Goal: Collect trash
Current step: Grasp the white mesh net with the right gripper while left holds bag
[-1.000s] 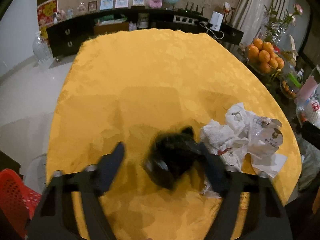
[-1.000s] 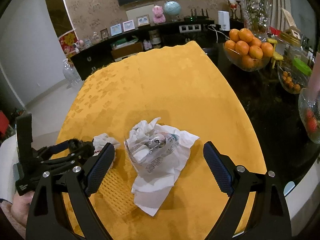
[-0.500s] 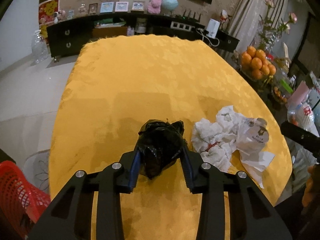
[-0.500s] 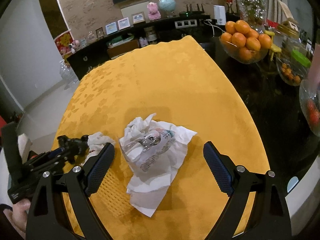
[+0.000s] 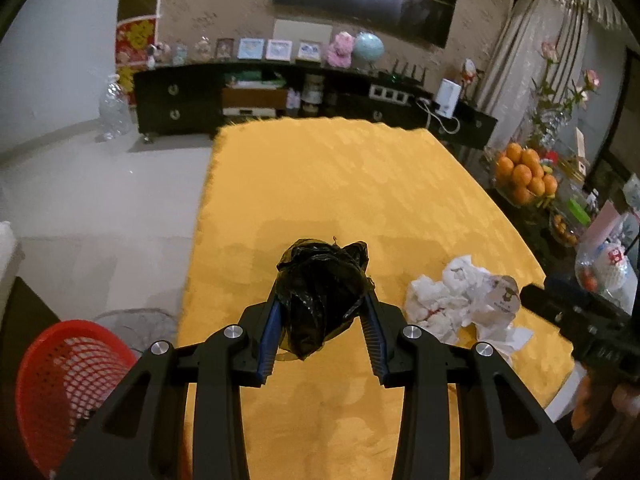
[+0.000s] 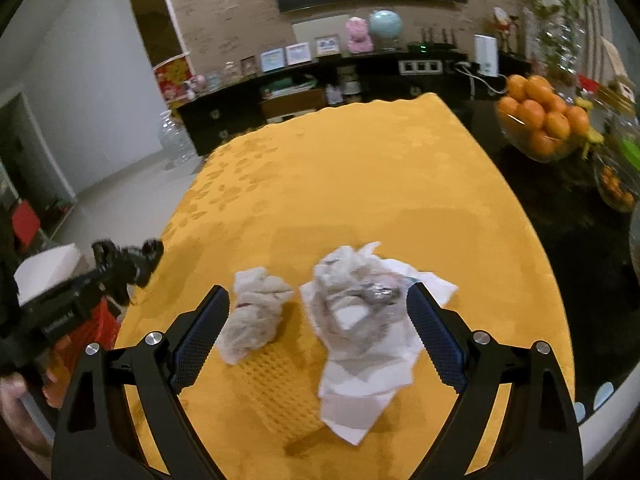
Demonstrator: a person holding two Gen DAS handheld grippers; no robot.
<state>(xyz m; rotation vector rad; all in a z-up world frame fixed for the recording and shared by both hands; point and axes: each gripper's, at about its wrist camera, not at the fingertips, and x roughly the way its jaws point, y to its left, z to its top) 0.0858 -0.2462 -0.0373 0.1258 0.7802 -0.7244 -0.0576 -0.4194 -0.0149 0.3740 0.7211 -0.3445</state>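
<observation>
My left gripper (image 5: 322, 320) is shut on a crumpled black plastic bag (image 5: 322, 288) and holds it above the yellow tablecloth (image 5: 340, 184). The bag also shows at the left in the right wrist view (image 6: 128, 264). My right gripper (image 6: 318, 328) is open over the table, its fingers on either side of a crumpled white tissue (image 6: 254, 316) and a pile of white paper with a clear plastic wrapper (image 6: 360, 320). That pile also lies right of the bag in the left wrist view (image 5: 464, 300).
A red mesh basket (image 5: 68, 384) stands on the floor left of the table. A bowl of oranges (image 6: 540, 128) and other dishes sit on the dark tabletop at the right. A dark sideboard (image 5: 280, 96) lines the far wall.
My left gripper closed on the black bag and lifted it up off the cloth. My right gripper moved down and forward over the white trash, still open.
</observation>
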